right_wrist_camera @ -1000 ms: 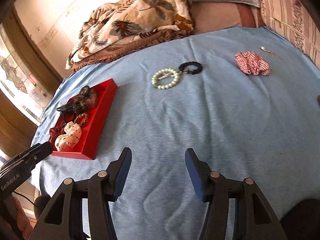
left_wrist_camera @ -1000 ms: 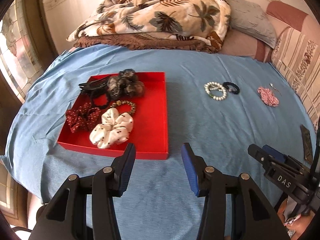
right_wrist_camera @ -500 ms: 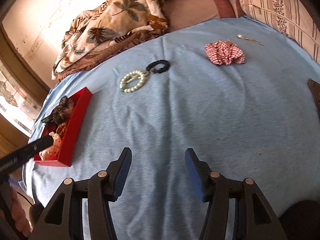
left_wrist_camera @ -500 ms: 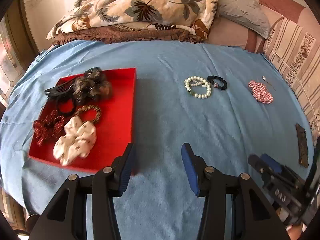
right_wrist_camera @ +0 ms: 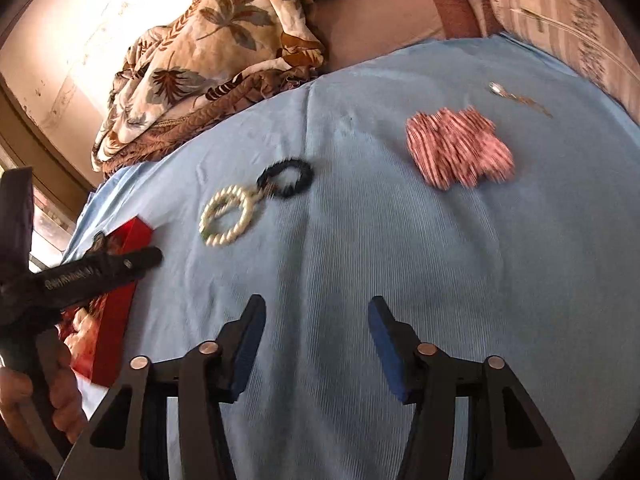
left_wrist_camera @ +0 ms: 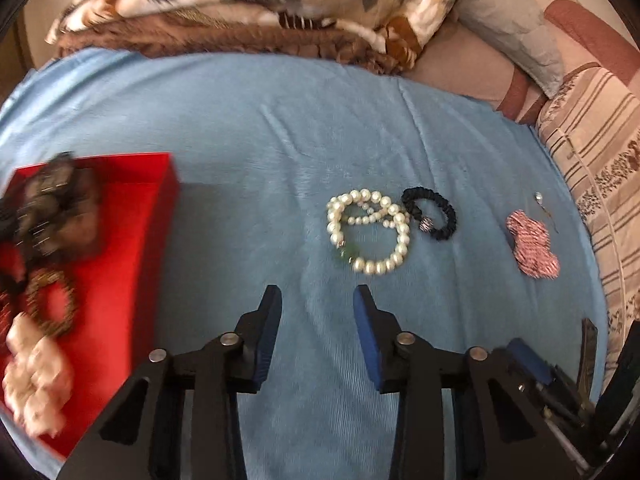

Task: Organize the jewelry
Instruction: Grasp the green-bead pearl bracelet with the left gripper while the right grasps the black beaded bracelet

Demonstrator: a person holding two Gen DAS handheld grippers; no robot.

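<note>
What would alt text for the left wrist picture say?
An open left gripper, nothing between its fingers, hangs over a blue bedsheet just short of a pearl bracelet touching a black scrunchie. A red tray of hair accessories sits left; a red-striped scrunchie lies right.

Black gripper frames, blue pads (left_wrist_camera: 267,336), round silver screws (right_wrist_camera: 208,347), white lettering, perhaps blurred

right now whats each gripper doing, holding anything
left gripper: open, empty, jaws just closing a little, short of the pearl bracelet.
right gripper: open, empty, jaws just narrowed slightly, over bare blue sheet.
</note>
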